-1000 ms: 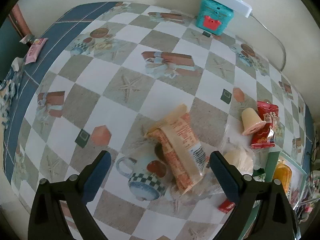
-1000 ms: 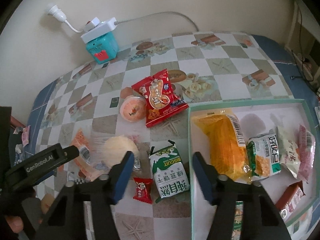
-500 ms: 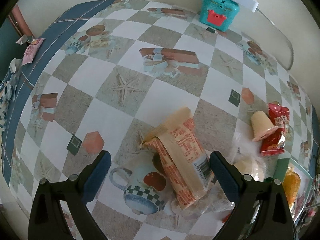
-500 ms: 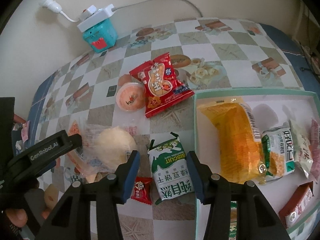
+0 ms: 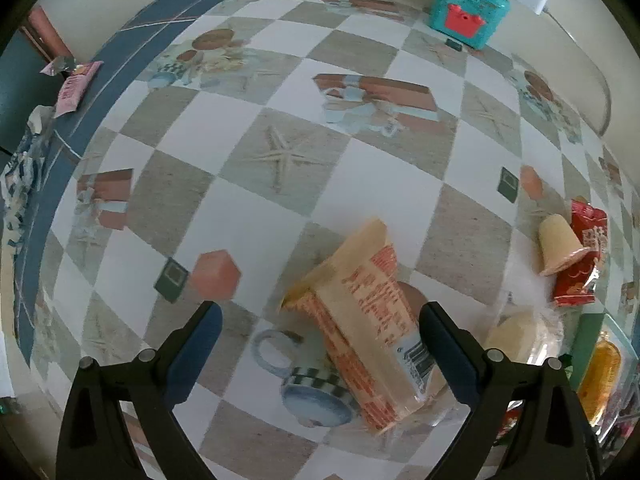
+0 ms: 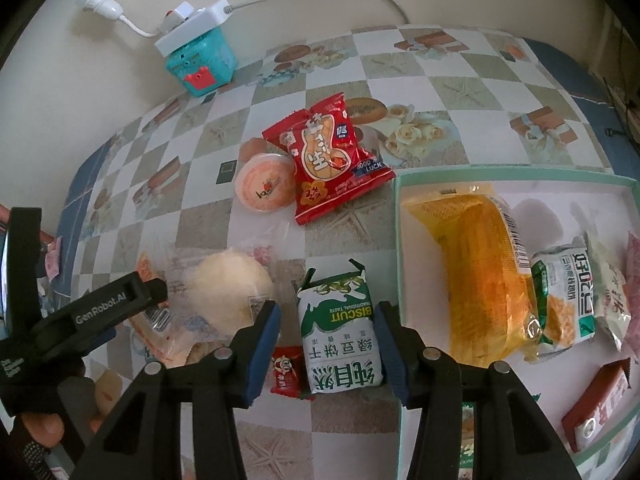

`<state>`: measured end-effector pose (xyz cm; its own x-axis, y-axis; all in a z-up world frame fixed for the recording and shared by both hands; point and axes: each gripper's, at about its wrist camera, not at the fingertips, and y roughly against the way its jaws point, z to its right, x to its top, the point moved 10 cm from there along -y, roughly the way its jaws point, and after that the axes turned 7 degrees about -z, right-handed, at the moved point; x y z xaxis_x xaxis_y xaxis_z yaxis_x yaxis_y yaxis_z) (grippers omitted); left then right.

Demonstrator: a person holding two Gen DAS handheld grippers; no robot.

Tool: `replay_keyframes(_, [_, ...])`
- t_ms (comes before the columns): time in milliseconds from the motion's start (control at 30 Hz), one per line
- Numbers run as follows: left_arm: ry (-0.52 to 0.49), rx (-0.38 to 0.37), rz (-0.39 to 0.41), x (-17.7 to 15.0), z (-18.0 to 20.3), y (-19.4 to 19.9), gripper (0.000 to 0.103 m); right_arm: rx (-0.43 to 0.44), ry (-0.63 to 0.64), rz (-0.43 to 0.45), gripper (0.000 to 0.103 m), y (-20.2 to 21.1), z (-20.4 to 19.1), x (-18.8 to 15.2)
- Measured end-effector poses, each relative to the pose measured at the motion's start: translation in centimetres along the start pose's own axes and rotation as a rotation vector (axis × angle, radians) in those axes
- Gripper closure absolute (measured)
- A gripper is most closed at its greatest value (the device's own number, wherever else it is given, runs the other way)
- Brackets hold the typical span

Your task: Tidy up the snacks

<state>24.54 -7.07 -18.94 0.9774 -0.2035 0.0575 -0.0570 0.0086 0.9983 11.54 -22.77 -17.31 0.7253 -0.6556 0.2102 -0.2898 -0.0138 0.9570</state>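
Note:
My left gripper (image 5: 316, 344) is open, its jaws on either side of an orange-and-cream snack pack (image 5: 372, 328) lying on the table. My right gripper (image 6: 326, 340) is open, its jaws astride a green-and-white biscuit pack (image 6: 340, 332), not visibly pressing it. A small red candy (image 6: 286, 368) lies just left of the biscuit pack. A round bun in clear wrap (image 6: 228, 292), a jelly cup (image 6: 264, 188) and a red snack bag (image 6: 324, 156) lie further back. A green-rimmed tray (image 6: 400, 248) at right holds a yellow pack (image 6: 476, 276) and several other packs.
A teal box (image 6: 202, 64) with a white power strip (image 6: 192, 32) on top stands by the wall. In the left wrist view a pink wrapper (image 5: 74, 86) lies at the table's far left edge. The left gripper's body (image 6: 80, 320) shows at lower left in the right wrist view.
My left gripper has moved forward and down over the orange pack. My right gripper has come down around the biscuit pack and its jaws have narrowed.

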Motion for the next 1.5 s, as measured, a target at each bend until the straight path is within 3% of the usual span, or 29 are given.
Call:
replay_keyframes(200, [0.009,-0.037,-0.013,0.1,-0.2,-0.2,0.006,-0.055,0.025,-0.019,0.052,-0.6,0.1,-0.3])
replay_keyframes(300, [-0.002,-0.060,-0.011,0.0,-0.1,-0.1,0.029,-0.065,0.037,-0.022,0.052,-0.8,-0.1,-0.4])
replay_keyframes(467, [-0.027,-0.064,-0.001,-0.4,0.7,0.1,0.039,-0.079,0.053,-0.029,0.053,-0.9,-0.2,-0.5])
replay_keyframes(767, [-0.081,-0.019,0.009,-0.8,1.7,-0.3,0.039,-0.099,0.068,-0.045,0.055,-1.2,-0.4,-0.7])
replay_keyframes(967, [-0.056,-0.020,0.006,-0.7,1.8,-0.1,0.039,-0.087,0.062,-0.049,0.056,-1.1,-0.4,-0.7])
replay_keyframes(1100, [-0.046,-0.009,0.008,-0.7,1.0,-0.3,0.039,-0.128,0.074,-0.044,0.058,-1.4,0.0,-0.7])
replay_keyframes(1267, [-0.073,0.020,0.019,-0.7,1.3,-0.2,0.039,-0.123,0.082,-0.057,0.058,-2.3,-0.2,-1.1])
replay_keyframes(1500, [-0.083,-0.001,0.024,-0.9,2.2,0.4,0.045,-0.091,0.055,-0.048,0.061,-1.9,-0.1,-1.0])
